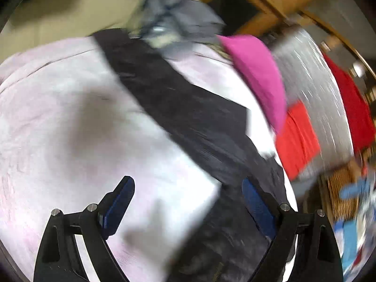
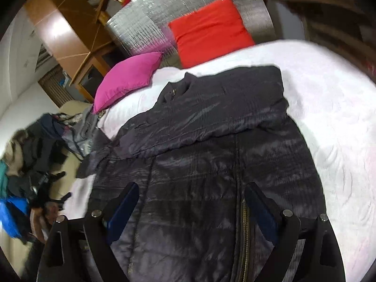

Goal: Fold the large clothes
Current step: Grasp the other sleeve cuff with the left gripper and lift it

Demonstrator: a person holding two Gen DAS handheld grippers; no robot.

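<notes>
With one sleeve already laid across the chest of the black jacket (image 2: 211, 155) at frame centre on the white bed (image 2: 329, 108), folding is judged barely begun, and both the left gripper (image 1: 188, 202) and right gripper (image 2: 190, 206) are seen wide apart, holding nothing.

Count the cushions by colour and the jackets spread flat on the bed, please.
Pink square fabric cushion: 1
Red square fabric cushion: 1
Black quilted zip jacket spread on the white bed cover: 1
Total: 3
</notes>
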